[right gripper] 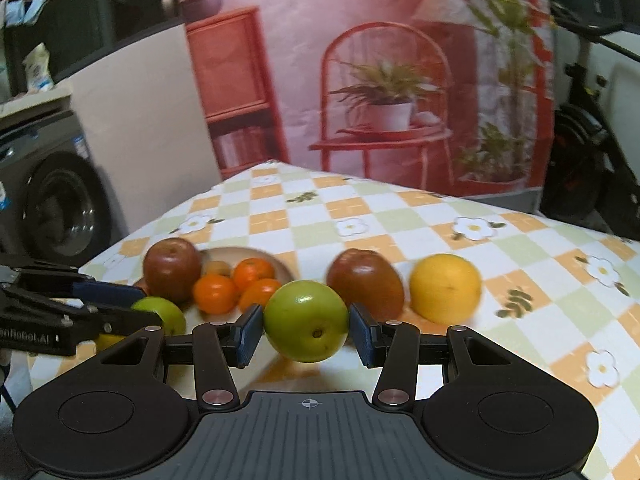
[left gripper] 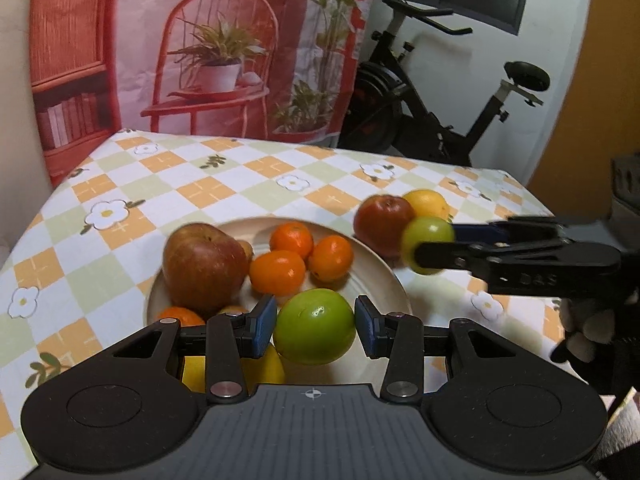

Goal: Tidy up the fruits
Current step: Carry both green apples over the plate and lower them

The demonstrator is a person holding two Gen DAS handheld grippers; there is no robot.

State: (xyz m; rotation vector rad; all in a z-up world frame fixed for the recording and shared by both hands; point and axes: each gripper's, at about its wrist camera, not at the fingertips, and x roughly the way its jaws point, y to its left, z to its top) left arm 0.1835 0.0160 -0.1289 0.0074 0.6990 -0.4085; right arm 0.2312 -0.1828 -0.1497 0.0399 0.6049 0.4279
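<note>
my left claw (left gripper: 316,326) and right claw (right gripper: 306,330) each pinch a green apple (left gripper: 315,326); i'd lower both gently inside the plate's (left gripper: 376,268) near rim, clear of the tangerines (left gripper: 278,273).

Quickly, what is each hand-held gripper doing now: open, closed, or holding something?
Left hand-held gripper: closed on a green fruit over the plate.
Right hand-held gripper: closed on another green fruit, above the table.

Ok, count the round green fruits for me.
2. One round green fruit is clamped in the left gripper over the cream plate; the other green fruit is in the right gripper. More may be hidden.
</note>
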